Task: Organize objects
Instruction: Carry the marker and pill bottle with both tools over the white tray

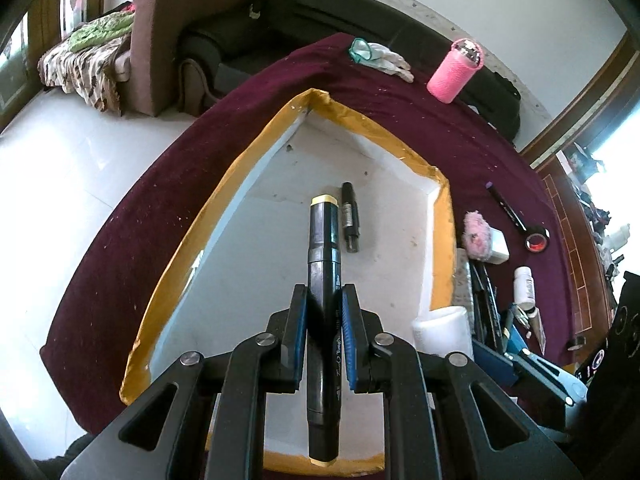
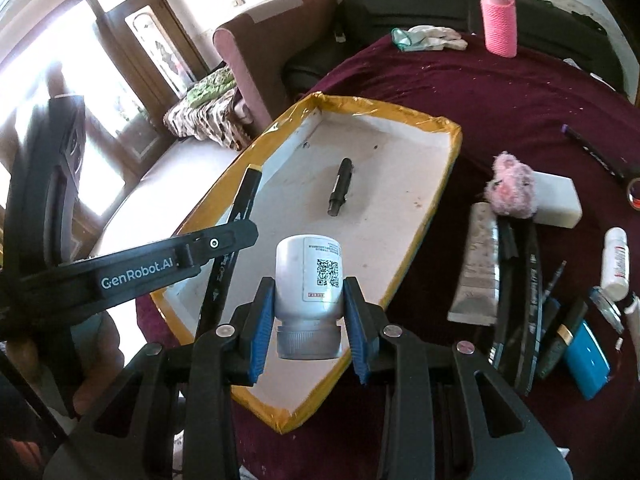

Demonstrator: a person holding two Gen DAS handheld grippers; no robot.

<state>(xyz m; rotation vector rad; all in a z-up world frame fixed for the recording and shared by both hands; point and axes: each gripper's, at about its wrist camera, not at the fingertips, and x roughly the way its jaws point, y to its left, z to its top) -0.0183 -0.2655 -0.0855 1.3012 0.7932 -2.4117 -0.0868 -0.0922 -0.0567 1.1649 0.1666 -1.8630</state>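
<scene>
My left gripper (image 1: 324,296) is shut on a black marker (image 1: 323,264) with pale yellow ends and holds it over the white tray with a yellow taped rim (image 1: 240,168). A small black pen-like object (image 1: 349,218) lies on the tray floor just beyond the marker tip. My right gripper (image 2: 308,292) is shut on a white bottle (image 2: 310,276) with a QR label, cap toward me, above the near part of the tray (image 2: 440,200). In the right wrist view the left gripper (image 2: 224,240) and its marker (image 2: 240,216) reach in from the left; the small black object (image 2: 340,187) shows too.
The tray sits on a maroon cloth (image 2: 500,92). Right of it lie a pink fluffy item (image 2: 514,190), a white block (image 2: 560,200), a small white bottle (image 2: 616,258), dark pens (image 2: 520,280), a blue box (image 2: 588,360). A pink cup (image 2: 499,20) and gloves (image 2: 436,37) sit far back.
</scene>
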